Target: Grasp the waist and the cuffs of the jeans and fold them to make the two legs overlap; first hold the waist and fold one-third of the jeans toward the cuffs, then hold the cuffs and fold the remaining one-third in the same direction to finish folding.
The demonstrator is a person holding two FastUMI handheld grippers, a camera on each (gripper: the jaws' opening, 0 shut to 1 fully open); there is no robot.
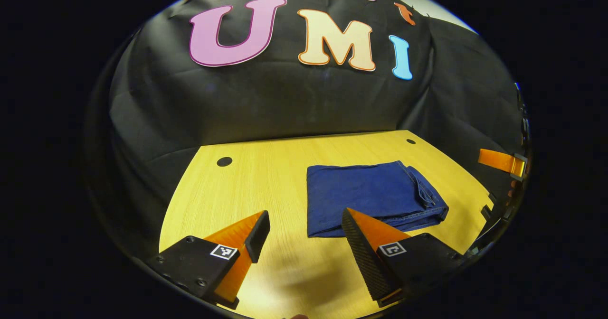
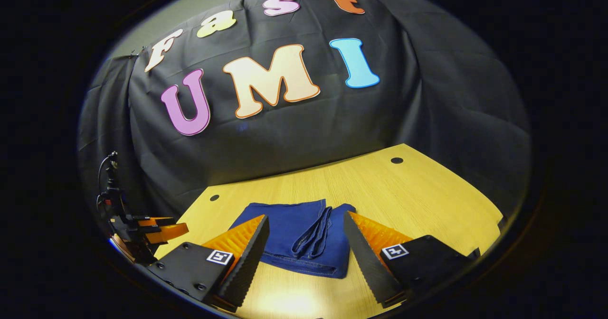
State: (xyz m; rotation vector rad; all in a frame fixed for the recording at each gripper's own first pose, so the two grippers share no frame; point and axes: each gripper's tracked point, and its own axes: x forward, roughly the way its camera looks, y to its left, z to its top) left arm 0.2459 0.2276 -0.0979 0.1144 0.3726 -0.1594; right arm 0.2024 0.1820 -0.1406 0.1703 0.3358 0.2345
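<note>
Jeans [image 2: 304,236] lie folded on the table [image 2: 427,200], near corners hidden behind parted jaws.

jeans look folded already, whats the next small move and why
Probably just draw both grippers back. The jeans lie in a compact folded stack on the table, and the left gripper and right gripper are open, holding nothing.

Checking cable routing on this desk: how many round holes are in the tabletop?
2. One hole sits at the far left corner, the other hole at the far right corner, both beyond the folded jeans. More may hide under the jeans.
</note>
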